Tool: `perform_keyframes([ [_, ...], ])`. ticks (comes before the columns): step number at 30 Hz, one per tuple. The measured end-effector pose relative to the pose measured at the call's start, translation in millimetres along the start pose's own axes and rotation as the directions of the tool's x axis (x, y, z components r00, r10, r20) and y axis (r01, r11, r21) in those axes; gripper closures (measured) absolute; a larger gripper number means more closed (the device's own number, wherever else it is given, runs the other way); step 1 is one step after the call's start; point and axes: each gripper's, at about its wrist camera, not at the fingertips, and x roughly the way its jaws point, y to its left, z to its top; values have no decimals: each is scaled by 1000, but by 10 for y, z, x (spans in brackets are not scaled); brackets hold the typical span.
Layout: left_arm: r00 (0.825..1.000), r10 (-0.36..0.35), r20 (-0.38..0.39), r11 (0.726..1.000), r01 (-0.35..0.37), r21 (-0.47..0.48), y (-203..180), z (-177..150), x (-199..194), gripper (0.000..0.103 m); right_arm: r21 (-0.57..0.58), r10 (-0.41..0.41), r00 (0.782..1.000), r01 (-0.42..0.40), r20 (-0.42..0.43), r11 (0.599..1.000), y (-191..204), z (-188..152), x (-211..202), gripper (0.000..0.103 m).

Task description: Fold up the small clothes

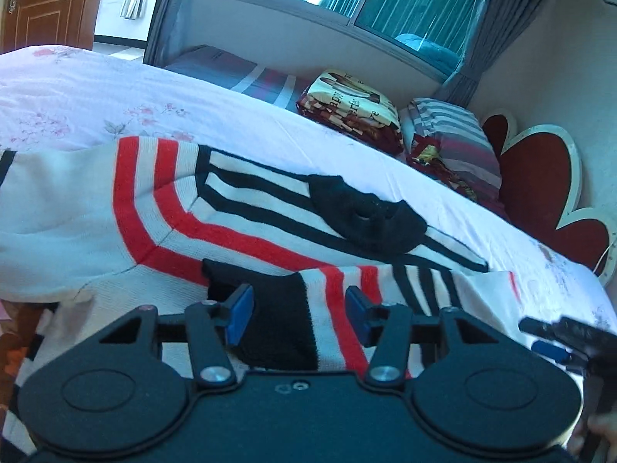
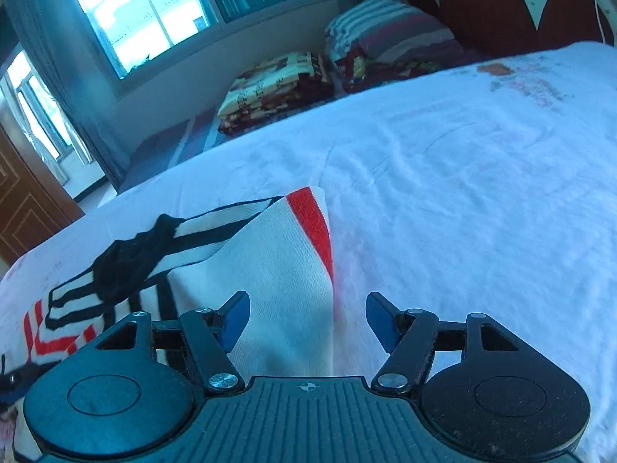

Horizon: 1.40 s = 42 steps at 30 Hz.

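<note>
A small white knit sweater (image 1: 115,200) with red and black stripes and a black collar (image 1: 366,216) lies partly folded on the bed. My left gripper (image 1: 299,314) is open just above a folded sleeve with a black cuff (image 1: 277,320); the cuff lies between the blue pads. My right gripper (image 2: 306,318) is open over the sweater's white edge (image 2: 277,281), whose red stripe (image 2: 314,223) runs along the fold. The right gripper's tip also shows in the left wrist view (image 1: 555,335), at the sweater's right end.
The bed has a pale floral sheet (image 2: 462,177). Folded blankets (image 1: 351,108) and a striped pillow (image 1: 455,142) lie beyond it, by the red headboard (image 1: 540,185). A window and curtains are behind; a wooden door (image 1: 46,4) is at far left.
</note>
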Motion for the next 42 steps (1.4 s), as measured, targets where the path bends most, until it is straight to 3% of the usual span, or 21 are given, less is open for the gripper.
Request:
perform_keyframes([
  [3, 1000, 19, -23, 1000, -19, 13, 53, -26, 101, 53, -4, -17, 1000, 17, 6, 1000, 1, 139, 212, 37],
  [4, 999, 26, -41, 1000, -25, 13, 97, -42, 125, 53, -2, -20, 1000, 20, 5, 1000, -1, 185, 275, 47],
  [5, 999, 27, -47, 1000, -27, 8, 131, -51, 138, 53, 6, -19, 1000, 19, -5, 1000, -5, 227, 337, 66],
  [9, 998, 44, -42, 997, -41, 64, 108, -91, 166, 52, -45, -36, 999, 35, -18, 998, 62, 287, 492, 78],
  [11, 997, 59, -39, 993, -55, 101, 71, -117, 183, 52, -84, -100, 995, 101, 15, 991, 54, 275, 489, 83],
  [13, 997, 70, -31, 990, -65, 128, 43, -146, 189, 52, -90, -156, 987, 160, 44, 983, -33, 262, 499, 83],
  [19, 996, 89, -28, 987, -84, 134, -8, -122, 171, 51, -137, -143, 989, 146, 35, 980, 90, 275, 382, 82],
  [23, 997, 70, -11, 994, -69, 86, -30, -52, 43, 33, -174, -104, 993, 113, 60, 978, 244, 176, 166, 82],
  [27, 999, 39, -14, 992, -37, 117, -158, -40, 46, 32, -204, -108, 993, 115, 44, 972, 357, 133, 207, 80],
  [28, 999, 37, -19, 992, -34, 120, -183, -41, 76, 32, -186, -119, 992, 124, 42, 975, 331, 166, 249, 72],
  [29, 999, 40, -21, 992, -37, 123, -196, -41, 111, 32, -161, -124, 991, 129, 41, 979, 281, 206, 290, 54],
  [31, 999, 45, -27, 992, -41, 120, -199, -29, 175, 32, -125, -141, 990, 143, 23, 982, 196, 286, 388, 36],
  [35, 996, 65, -66, 994, -59, 92, -102, -33, 320, 33, -90, -108, 994, 107, -6, 990, 75, 399, 526, 37],
  [36, 996, 61, -66, 994, -55, 89, -74, -39, 339, 32, -78, -97, 995, 96, -11, 992, 58, 423, 553, 39],
  [38, 995, 72, -62, 991, -65, 115, -85, -57, 351, 33, -63, -81, 996, 79, -38, 995, 30, 463, 631, 69],
  [39, 995, 82, -62, 989, -73, 130, -108, -65, 355, 33, -56, -72, 997, 70, -39, 996, 29, 473, 645, 70],
  [41, 994, 89, -58, 988, -81, 134, -122, -76, 360, 33, -106, -88, 996, 84, -28, 991, 101, 477, 644, 85],
  [42, 994, 91, -58, 988, -83, 132, -123, -76, 358, 33, -135, -102, 995, 99, -16, 986, 134, 471, 635, 87],
])
